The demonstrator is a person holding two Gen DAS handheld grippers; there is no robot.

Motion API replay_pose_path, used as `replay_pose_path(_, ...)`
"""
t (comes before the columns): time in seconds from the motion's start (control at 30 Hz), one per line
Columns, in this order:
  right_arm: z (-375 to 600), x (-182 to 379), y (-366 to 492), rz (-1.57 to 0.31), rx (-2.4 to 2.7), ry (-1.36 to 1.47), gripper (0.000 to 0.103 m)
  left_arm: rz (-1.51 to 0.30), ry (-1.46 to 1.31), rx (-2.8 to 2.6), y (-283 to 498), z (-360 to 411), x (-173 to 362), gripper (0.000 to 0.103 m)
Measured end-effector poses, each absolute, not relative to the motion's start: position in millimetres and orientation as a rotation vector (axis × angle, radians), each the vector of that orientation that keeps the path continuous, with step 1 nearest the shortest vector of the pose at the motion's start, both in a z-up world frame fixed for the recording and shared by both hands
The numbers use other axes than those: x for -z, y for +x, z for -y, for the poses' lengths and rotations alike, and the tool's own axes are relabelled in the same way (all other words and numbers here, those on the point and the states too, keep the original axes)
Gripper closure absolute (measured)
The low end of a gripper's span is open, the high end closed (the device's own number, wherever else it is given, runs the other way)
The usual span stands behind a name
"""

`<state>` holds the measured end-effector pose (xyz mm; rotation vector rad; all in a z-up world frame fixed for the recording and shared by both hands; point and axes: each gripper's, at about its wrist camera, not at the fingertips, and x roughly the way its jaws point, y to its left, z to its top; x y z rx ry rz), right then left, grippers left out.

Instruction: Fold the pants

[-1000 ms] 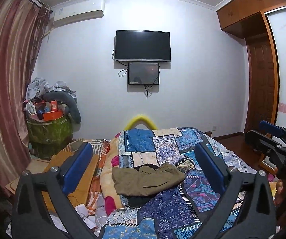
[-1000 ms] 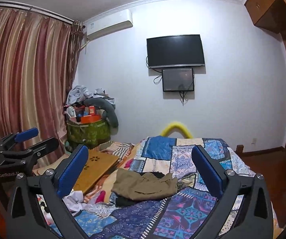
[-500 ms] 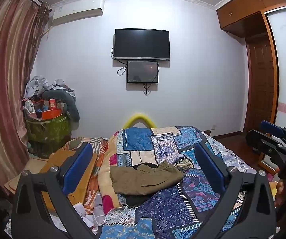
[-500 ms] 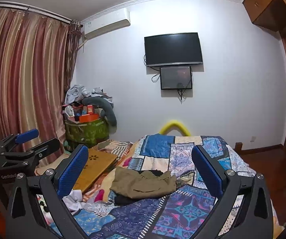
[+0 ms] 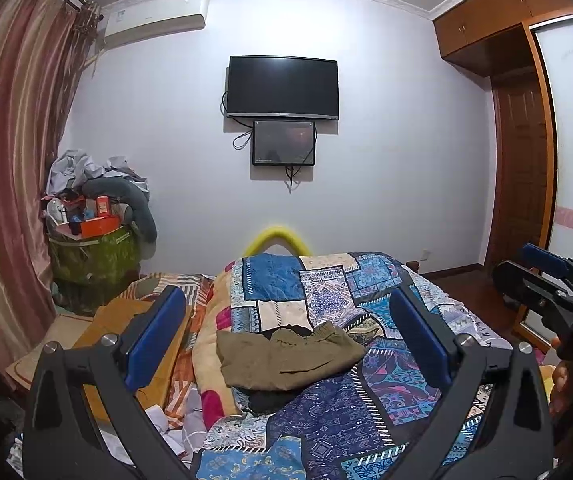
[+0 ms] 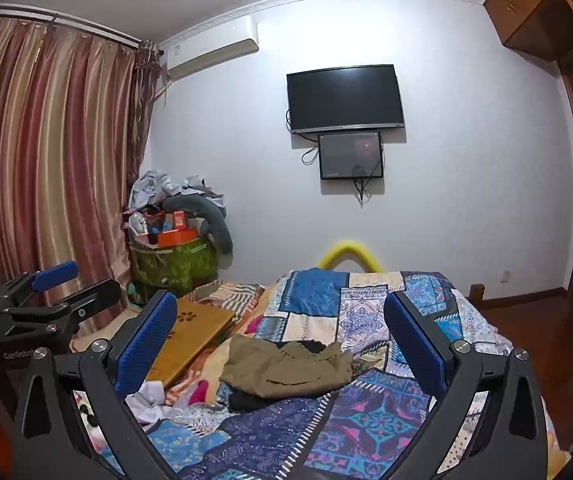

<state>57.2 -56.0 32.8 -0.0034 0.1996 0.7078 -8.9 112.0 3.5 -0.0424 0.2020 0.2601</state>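
Olive-brown pants (image 5: 286, 360) lie crumpled on the patchwork quilt of the bed (image 5: 346, 412), on top of a dark garment (image 5: 264, 398). They also show in the right wrist view (image 6: 286, 368). My left gripper (image 5: 286, 336) is open and empty, held well back from the pants and above the bed. My right gripper (image 6: 280, 344) is open and empty, also held back from them. The right gripper shows at the right edge of the left wrist view (image 5: 546, 276); the left gripper shows at the left edge of the right wrist view (image 6: 66, 284).
A wooden lap tray (image 6: 190, 340) and loose clothes (image 6: 150, 400) lie on the bed's left side. A green hamper piled with things (image 5: 94, 252) stands by the curtain. A TV (image 5: 282, 88) hangs on the far wall. A wooden door (image 5: 522, 168) is on the right.
Both views have shifted slightly, so the room sits a little higher in frame. The pants have not moved and both grippers stay open.
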Motion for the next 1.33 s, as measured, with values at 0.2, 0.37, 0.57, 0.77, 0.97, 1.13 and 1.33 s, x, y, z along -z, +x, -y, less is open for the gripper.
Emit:
replay_pose_path(0.2,56.5,-32.8,57.0,-0.201,-0.707,-0.002,0.000,-0.202,-0.047,-0.255,-9.0,-110.6,-2.7,0.000)
replay_pose_path(0.37,56.5,-31.6,56.9,-0.205,-0.703,0.000,0.000,-0.201,-0.049,-0.255,-9.3,-110.2,-3.2,0.000)
replay_pose_path(0.57,56.4,-31.3,57.1,-0.208,-0.703,0.002,0.000,-0.206,-0.053,-0.233,-8.5,-109.2,-2.7,0.000)
replay_pose_path(0.77,55.5,-30.6,57.3,-0.211,-0.703,-0.001,0.000,-0.214,-0.045,-0.213,-7.8,-105.6,-2.4,0.000)
replay_pose_path(0.97,54.6,-29.8,56.7,-0.212,-0.701,-0.001,0.000,-0.228,-0.059,-0.205,-6.9,-105.3,-1.4,0.000)
replay_pose_path(1.13,54.9,-29.7,56.9,-0.212,-0.702,-0.001,0.000,-0.229,-0.061,-0.205,-7.3,-106.5,-2.4,0.000)
replay_pose_path(1.33,54.4,-29.0,57.8,-0.218,-0.699,0.002,0.000,-0.237,-0.052,-0.202,-5.1,-106.4,-2.6,0.000)
